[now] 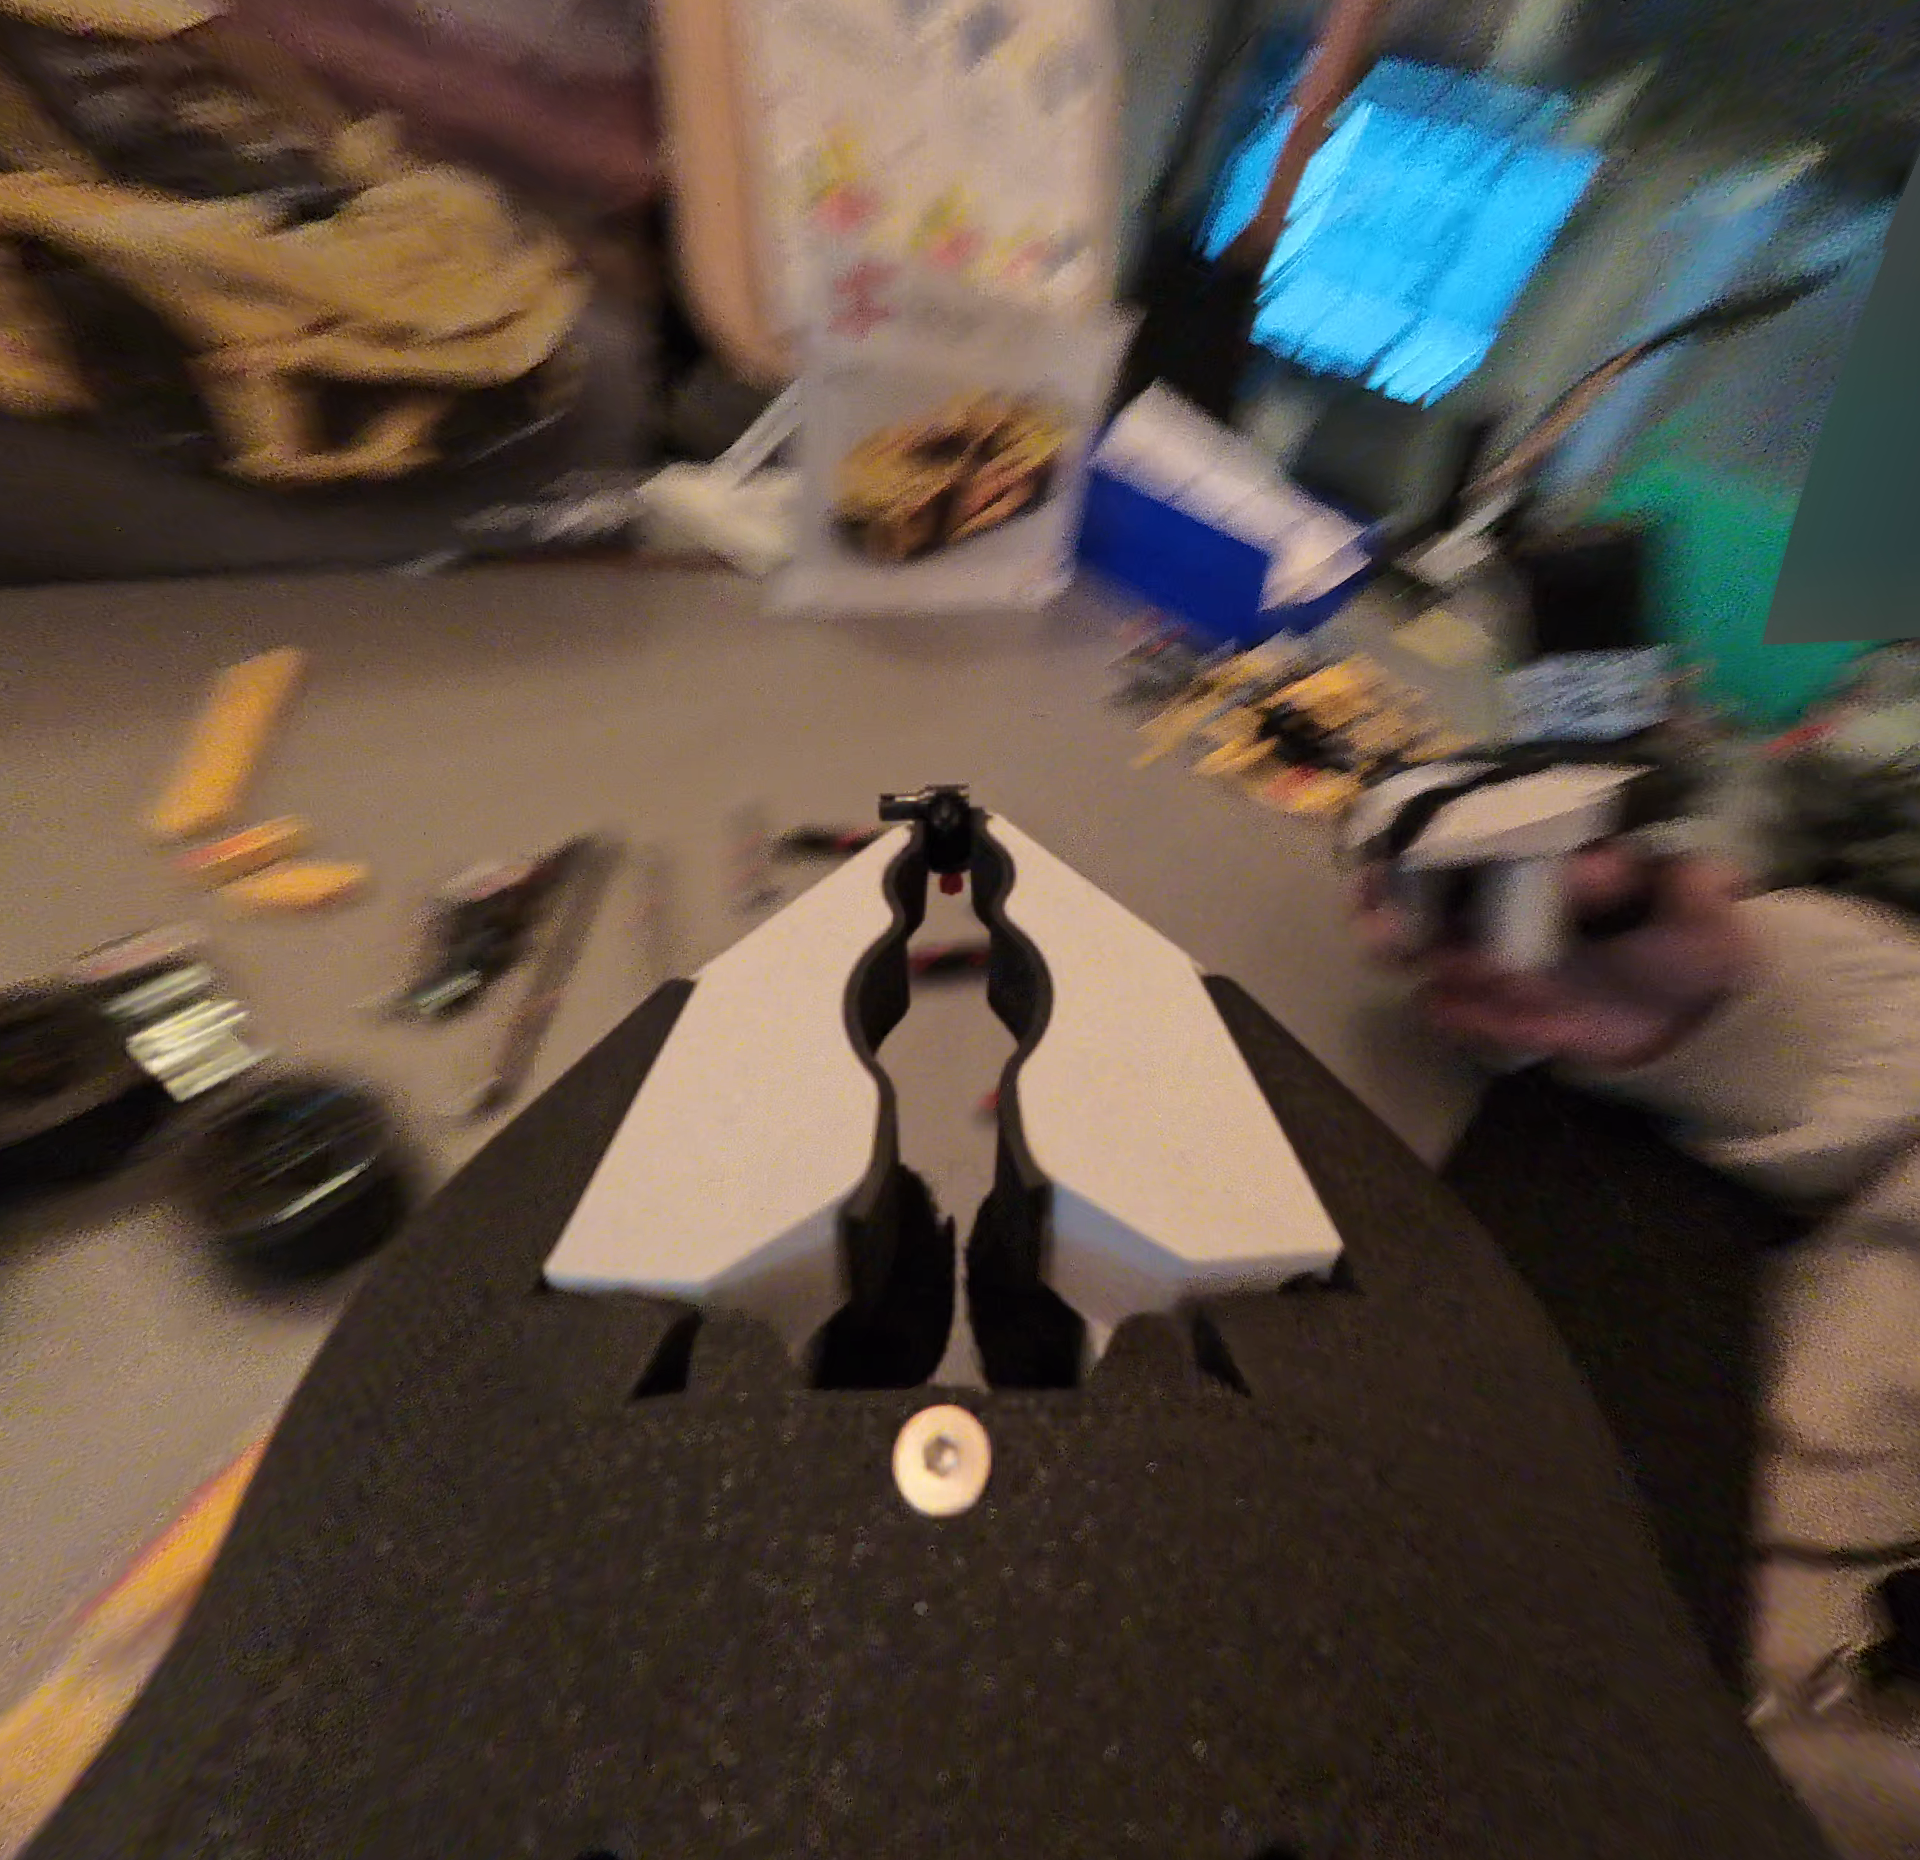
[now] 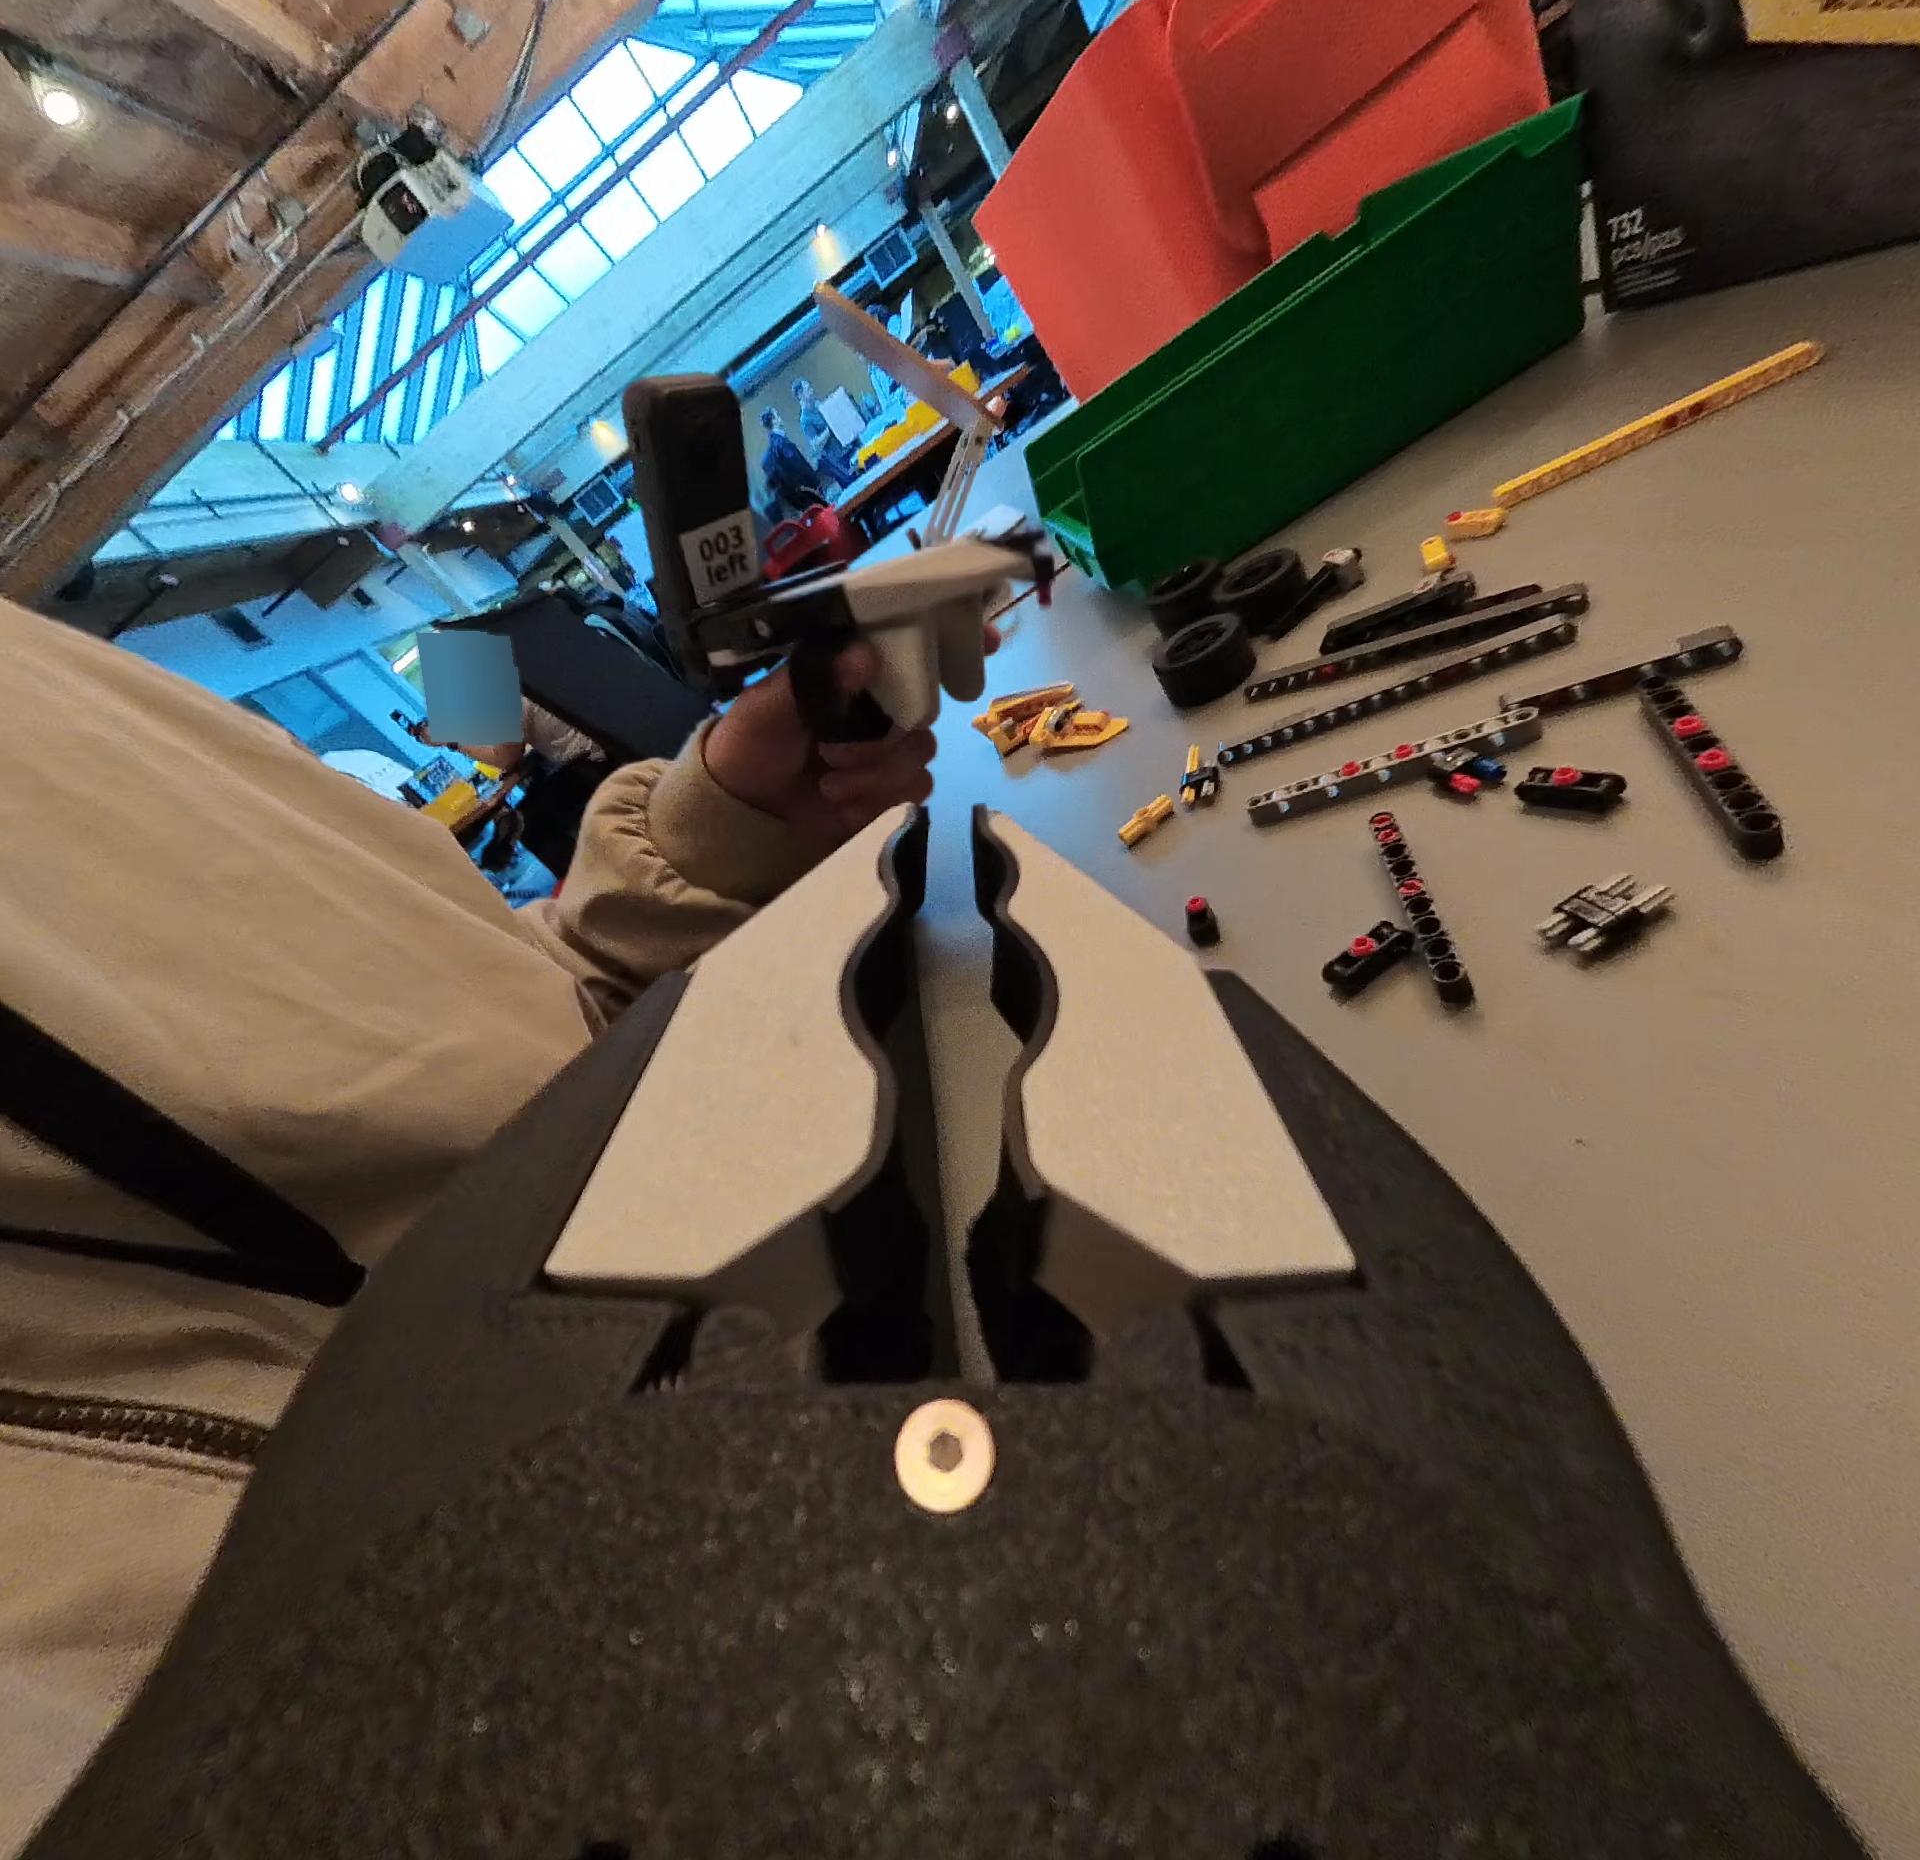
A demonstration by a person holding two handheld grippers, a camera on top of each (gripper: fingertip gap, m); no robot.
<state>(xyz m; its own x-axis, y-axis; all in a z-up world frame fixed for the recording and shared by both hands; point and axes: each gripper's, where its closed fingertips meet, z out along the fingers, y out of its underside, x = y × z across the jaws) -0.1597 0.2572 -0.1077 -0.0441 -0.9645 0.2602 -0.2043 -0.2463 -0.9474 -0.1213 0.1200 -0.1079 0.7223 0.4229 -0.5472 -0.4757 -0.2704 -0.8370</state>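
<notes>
— Black pin (image 1: 938, 823), tiny, with a red tip, is pinched at the very tips of the left gripper (image 1: 940, 846); the jaws are clenched on it.

— Where is that gripper relative to the green bin (image 2: 1320, 428)?

— Held up off the grey counter (image 2: 1558, 1239), just left of the bin's near end, nose pointing toward the bin. The pin lies crosswise to the jaws.

— And the right gripper (image 2: 948, 834)?

— Nothing in it. Its jaws stand nearly closed, a narrow gap between them, aimed toward the hand (image 2: 831, 740) that holds the other gripper.

— Loose parts?

— Below the bin: black wheels (image 2: 1216, 605), long holed beams (image 2: 1403, 709), a yellow cluster (image 2: 1049, 721). The left view is too blurred to add more.
</notes>
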